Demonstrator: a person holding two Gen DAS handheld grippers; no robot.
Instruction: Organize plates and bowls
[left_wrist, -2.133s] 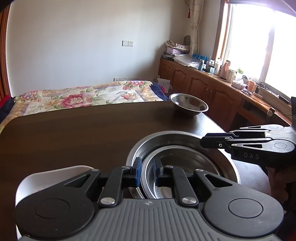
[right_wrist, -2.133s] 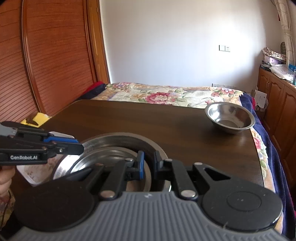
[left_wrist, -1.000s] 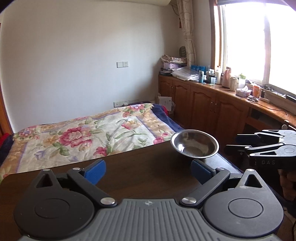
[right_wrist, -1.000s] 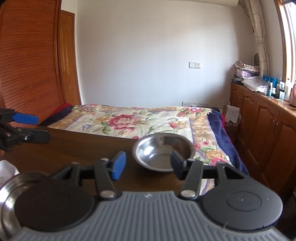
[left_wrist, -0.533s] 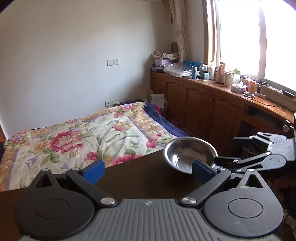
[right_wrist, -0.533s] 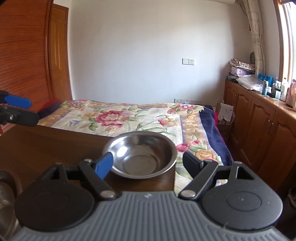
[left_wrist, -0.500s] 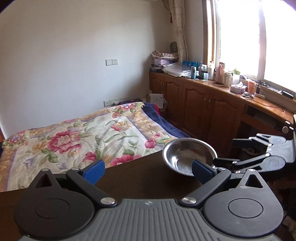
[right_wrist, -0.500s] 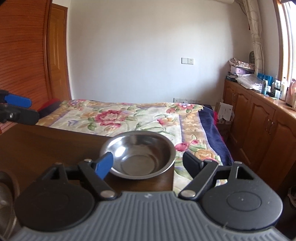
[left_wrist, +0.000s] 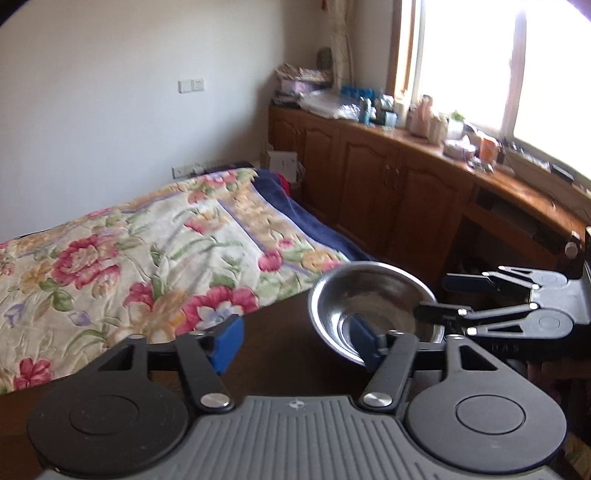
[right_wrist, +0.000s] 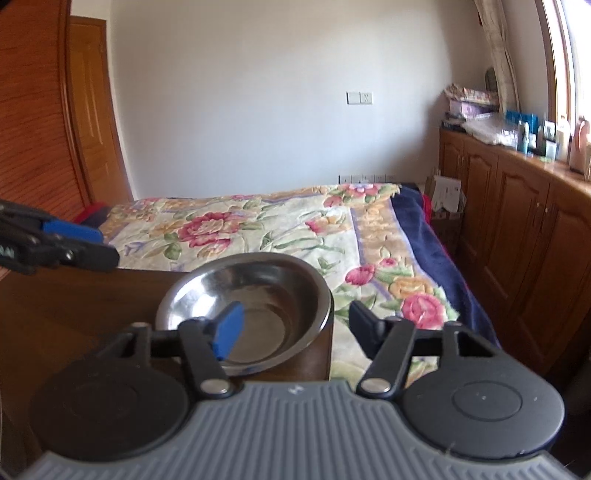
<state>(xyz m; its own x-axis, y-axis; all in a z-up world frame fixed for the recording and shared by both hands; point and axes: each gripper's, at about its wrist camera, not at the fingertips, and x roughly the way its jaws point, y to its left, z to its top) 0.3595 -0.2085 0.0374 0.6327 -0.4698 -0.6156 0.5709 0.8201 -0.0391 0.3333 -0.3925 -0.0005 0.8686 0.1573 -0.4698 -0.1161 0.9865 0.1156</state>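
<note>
— Bowls on view: how many do you count?

— One. You have a single round stainless-steel bowl (right_wrist: 245, 295) sitting at the far right corner of the dark brown wooden table (right_wrist: 74, 314), close to the edge nearest the bed with the floral quilt (right_wrist: 258, 229).

— Anything inside it?

— Nothing that I can see; only its shiny inner wall shows.

— And grippers?

— Two. Your right gripper (right_wrist: 295, 325) is spread wide and holds nothing; its blue-padded left finger reaches over the bowl's near rim while the other finger stands outside the rim on the right.

— The left one?

— Your left gripper (left_wrist: 295, 339) is also wide open and empty, with its right pad in front of the bowl (left_wrist: 373, 306) and its left pad over bare table.

— Are they touching the bowl?

— I cannot tell.
</note>
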